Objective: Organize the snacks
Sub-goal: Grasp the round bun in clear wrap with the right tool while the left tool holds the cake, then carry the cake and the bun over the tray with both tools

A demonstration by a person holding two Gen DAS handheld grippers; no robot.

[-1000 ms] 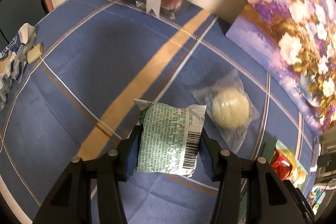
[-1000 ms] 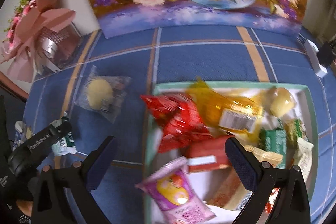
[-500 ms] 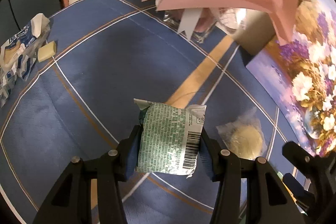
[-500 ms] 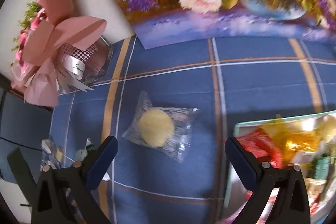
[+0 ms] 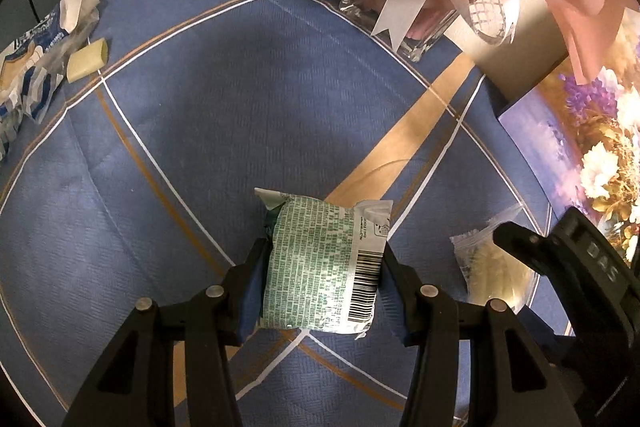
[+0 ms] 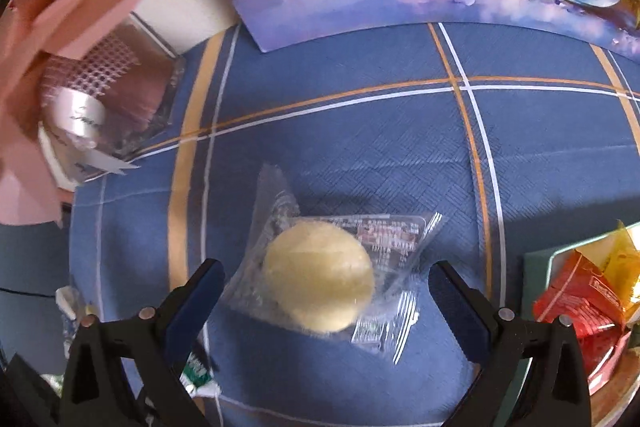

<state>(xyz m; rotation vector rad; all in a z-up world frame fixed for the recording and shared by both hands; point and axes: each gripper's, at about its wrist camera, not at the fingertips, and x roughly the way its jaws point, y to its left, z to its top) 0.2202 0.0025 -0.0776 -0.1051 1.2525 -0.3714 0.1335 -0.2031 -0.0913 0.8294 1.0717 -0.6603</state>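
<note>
With the green-printed snack packet (image 5: 324, 263) pinched aloft in my left gripper (image 5: 322, 287) and my right gripper (image 6: 324, 299) spread around the clear-wrapped bun (image 6: 320, 279) on the table (image 6: 360, 147), both remain outside the part-filled tray (image 6: 538, 263).

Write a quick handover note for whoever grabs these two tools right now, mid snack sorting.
Left tool: shut on the green-printed snack packet, held above the blue tablecloth.
Right tool: open, straddling the clear-wrapped round yellow pastry on the cloth, not gripping it.
Tray at the right edge already holds red and yellow packets.
Left to do: tray the green packet, grasp and tray the pastry. A blue-and-white wrapper lies at the cloth's far left.
</note>
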